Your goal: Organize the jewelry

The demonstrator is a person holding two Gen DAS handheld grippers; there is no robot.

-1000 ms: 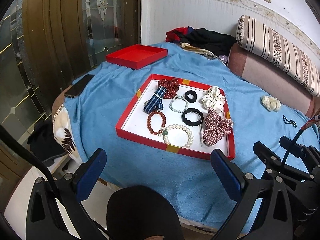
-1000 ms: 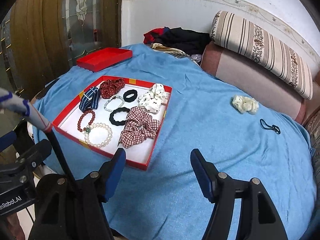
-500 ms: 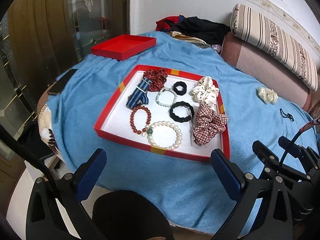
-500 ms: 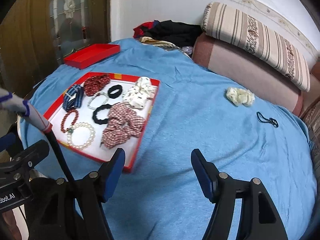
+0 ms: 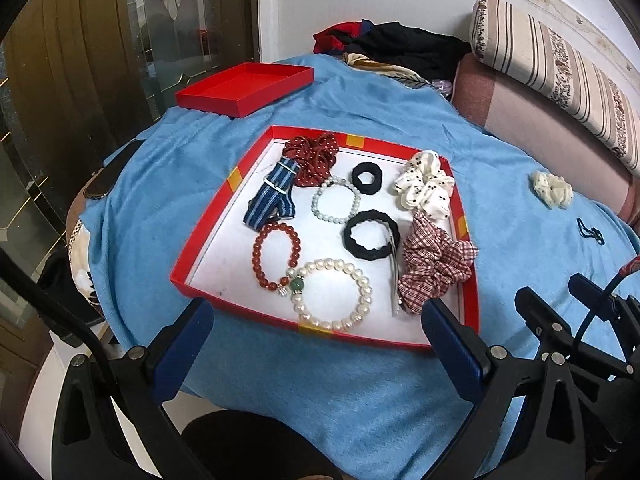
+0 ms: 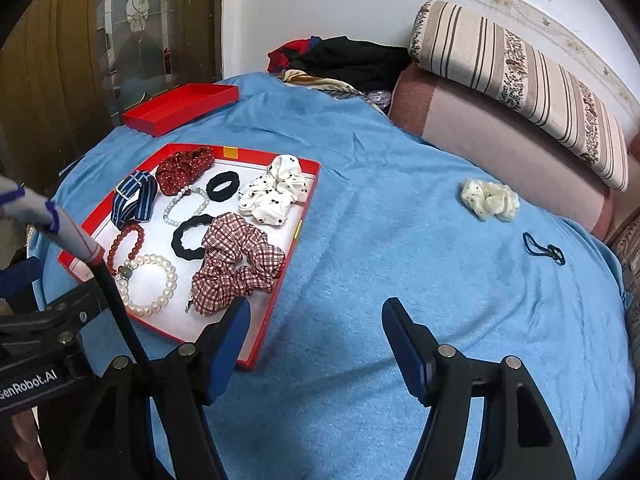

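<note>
I'm bringing both tongs closer than a second ago: the red tray is looming larger, so a pick seems near. Left gripper and right gripper are hanging released, empty. The cream scrunchie is lying well apart. I'm reading what looks like "GenRobot.AI".
</note>
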